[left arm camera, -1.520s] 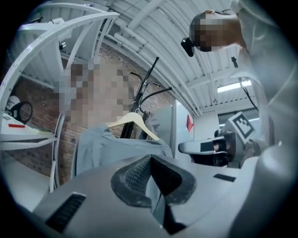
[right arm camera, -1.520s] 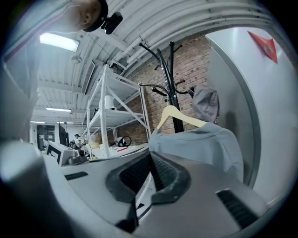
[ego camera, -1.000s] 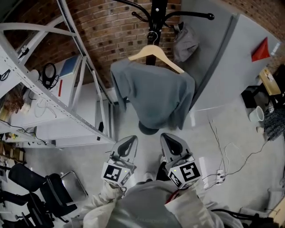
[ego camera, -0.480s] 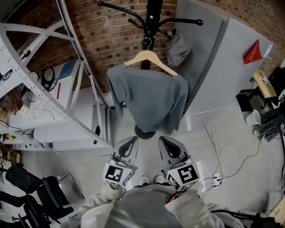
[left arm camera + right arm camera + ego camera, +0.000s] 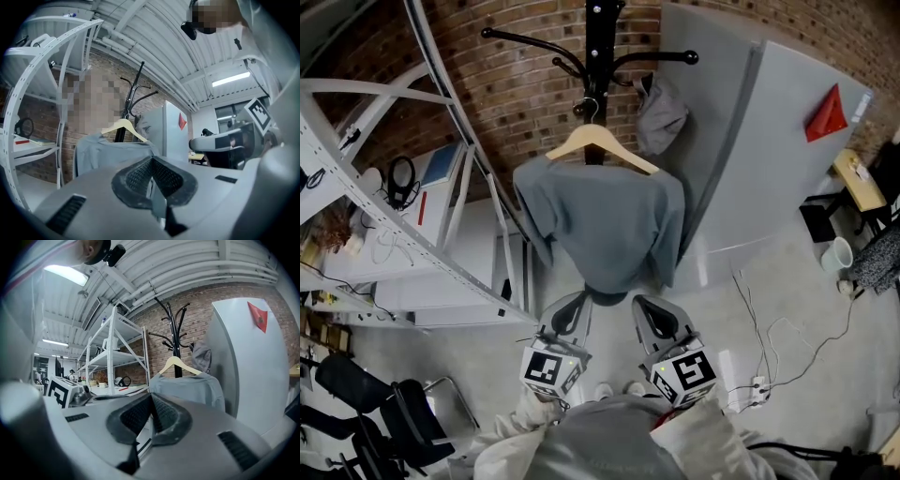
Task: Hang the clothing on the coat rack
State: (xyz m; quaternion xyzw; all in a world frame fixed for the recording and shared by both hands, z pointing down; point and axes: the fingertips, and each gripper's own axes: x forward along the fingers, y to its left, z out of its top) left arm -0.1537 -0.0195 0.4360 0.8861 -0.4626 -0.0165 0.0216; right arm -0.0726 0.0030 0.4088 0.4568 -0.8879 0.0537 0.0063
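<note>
While the person stands facing the brick wall [image 5: 516, 84], both grippers are held low and close to the body, side by side, tips pointing forward toward the foot of the coat rack [image 5: 598, 56]. At the far left stands one white metal shelving unit [image 5: 394, 197] with one pair of headphones [image 5: 400, 159] on a shelf, and one black chair [image 5: 384, 412] sits below it on the floor. The left gripper [image 5: 567, 314] has its two dark ribbed pads pressed together with nothing between them, and its marker cube [image 5: 548, 367] shows one black-and-white square pattern on top. Ahead of it, one grey shirt [image 5: 605, 220] is draped over one wooden hanger [image 5: 595, 142], whose hook hangs on the black rack, well apart from both grippers. A second, smaller grey garment [image 5: 659, 112] hangs from a rack arm just to the right. The right gripper [image 5: 652, 319] is likewise closed on nothing, its own marker cube [image 5: 686, 373] showing one square pattern. Further right stands one grey cabinet [image 5: 759, 187] bearing one red triangle [image 5: 825, 114], with thin cables [image 5: 769, 347] on the floor and one white cup [image 5: 837, 253] near the right edge.
</note>
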